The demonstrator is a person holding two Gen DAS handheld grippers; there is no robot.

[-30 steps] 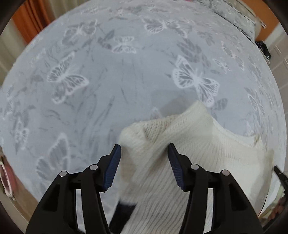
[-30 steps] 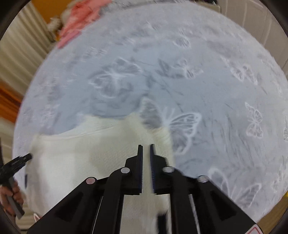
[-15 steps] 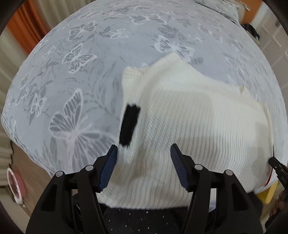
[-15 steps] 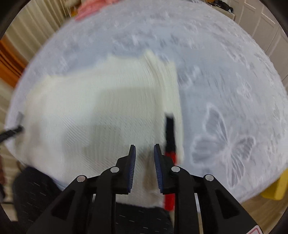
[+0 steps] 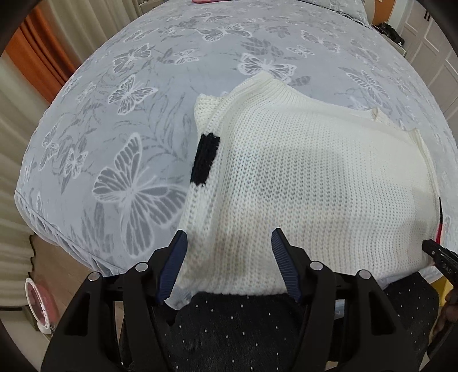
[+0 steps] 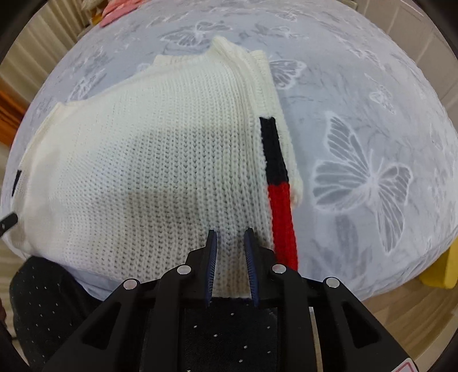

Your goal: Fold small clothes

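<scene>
Through my left wrist camera, my left tongs (image 5: 229, 243) stand wide apart with nothing between them, hovering over the near left corner of the cream knit sweater (image 5: 315, 177). The sweater lies folded on the butterfly-print bedspread (image 5: 120, 120), close to the bed's near edge, its ribbed collar pointing away from me. A sleeve with a black band (image 5: 204, 160) lies tucked along the sweater's left edge. The near hem of the sweater reaches the bed's edge, just above my dark dotted trousers (image 5: 243, 329). At the sweater's right near corner the black tip of my right tongs (image 5: 438, 254) shows. Far beyond the sweater, at the bed's far end, a pink thing is barely visible.

Through my right wrist camera, my right tongs (image 6: 230, 243) are parted by a narrow gap, gripping nothing, poised over the sweater's (image 6: 148, 160) near right part. Along the sweater's right edge runs a sleeve with a black band (image 6: 273, 151) and then a red band (image 6: 282, 217) toward me. The bedspread (image 6: 357, 85) spreads to the sweater's right. A pink garment (image 6: 117, 11) lies far beyond the sweater's collar, and a yellow object (image 6: 440, 271) sits off the bed to the sweater's near right.
</scene>
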